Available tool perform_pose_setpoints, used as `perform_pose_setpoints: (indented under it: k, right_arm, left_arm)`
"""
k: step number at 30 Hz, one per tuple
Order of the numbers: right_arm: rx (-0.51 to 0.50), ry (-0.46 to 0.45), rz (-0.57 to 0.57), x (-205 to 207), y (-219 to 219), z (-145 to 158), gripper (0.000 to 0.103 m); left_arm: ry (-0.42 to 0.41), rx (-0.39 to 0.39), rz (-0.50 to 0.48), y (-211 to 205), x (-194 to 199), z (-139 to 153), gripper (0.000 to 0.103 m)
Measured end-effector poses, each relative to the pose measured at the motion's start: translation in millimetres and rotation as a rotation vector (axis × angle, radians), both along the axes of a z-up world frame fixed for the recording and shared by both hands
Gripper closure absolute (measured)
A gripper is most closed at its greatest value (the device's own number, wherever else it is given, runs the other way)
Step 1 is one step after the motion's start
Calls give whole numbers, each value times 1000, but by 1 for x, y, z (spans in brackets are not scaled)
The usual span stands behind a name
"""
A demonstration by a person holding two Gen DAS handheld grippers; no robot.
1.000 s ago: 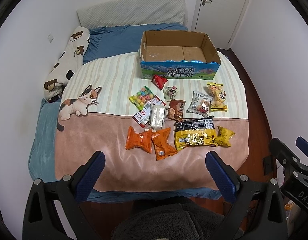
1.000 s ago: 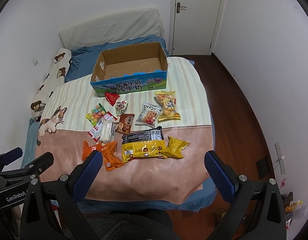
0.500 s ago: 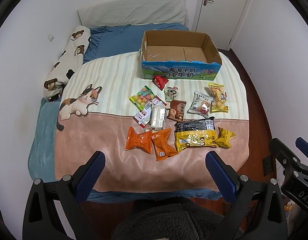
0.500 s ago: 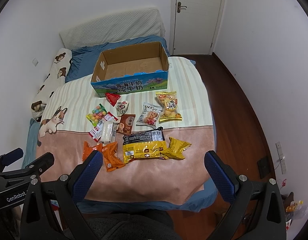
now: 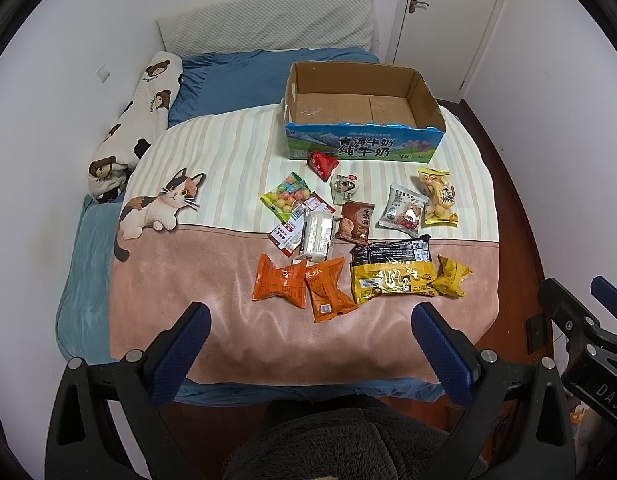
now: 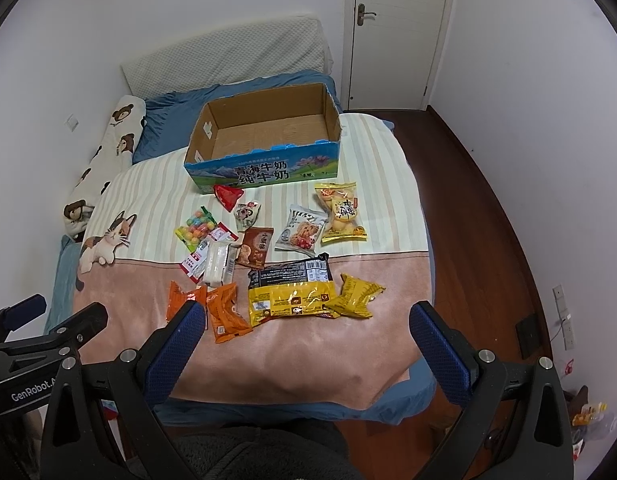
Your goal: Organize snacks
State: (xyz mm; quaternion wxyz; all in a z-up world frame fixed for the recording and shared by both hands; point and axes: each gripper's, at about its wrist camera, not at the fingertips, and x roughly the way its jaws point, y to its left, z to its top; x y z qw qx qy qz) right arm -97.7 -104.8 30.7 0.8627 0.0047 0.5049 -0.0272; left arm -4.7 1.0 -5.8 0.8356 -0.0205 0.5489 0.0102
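Several snack packets lie spread on the bed blanket [image 5: 228, 184]: two orange packets [image 5: 282, 286], a large yellow-black bag [image 5: 392, 272], a small yellow packet [image 5: 452, 276], a candy bag [image 5: 286, 198], a red packet [image 5: 322, 163]. An empty open cardboard box [image 5: 364, 112] stands behind them; it also shows in the right wrist view [image 6: 268, 136]. My left gripper [image 5: 310, 338] and my right gripper [image 6: 308, 340] are both open and empty, held above the bed's near edge, well short of the snacks.
A bear-print pillow [image 5: 138, 120] lies along the left wall. A white headboard cushion [image 5: 268, 24] and a closed door [image 6: 396, 28] are at the back. Wooden floor [image 6: 476, 220] runs along the bed's right side.
Both views have shifted very slightly nearer the bed. Nothing on the bed has moved, and both grippers stay open.
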Motion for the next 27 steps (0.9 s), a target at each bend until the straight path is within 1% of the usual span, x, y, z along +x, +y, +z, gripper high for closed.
perform_pose_setpoints:
  k: [15, 18, 22, 24, 25, 27]
  right_arm:
    - [11, -16, -1, -5, 8, 3, 0]
    - [53, -27, -5, -1, 4, 0, 0]
    - [117, -11, -9, 12, -2, -19, 0]
    - [136, 10, -22, 21, -5, -33, 0]
    - [154, 33, -31, 28, -5, -45, 0]
    - [170, 67, -55, 39, -8, -65, 0]
  left_arm:
    - [-4, -8, 1, 4, 6, 5, 0]
    - [-27, 5, 20, 6, 7, 4, 0]
    - [-58, 17, 92, 26, 18, -7, 0]
    - [-61, 42, 139, 40, 30, -19, 0]
    - [-58, 49, 152, 46, 33, -25, 0]
    - [-35, 72, 190, 61, 46, -43, 0]
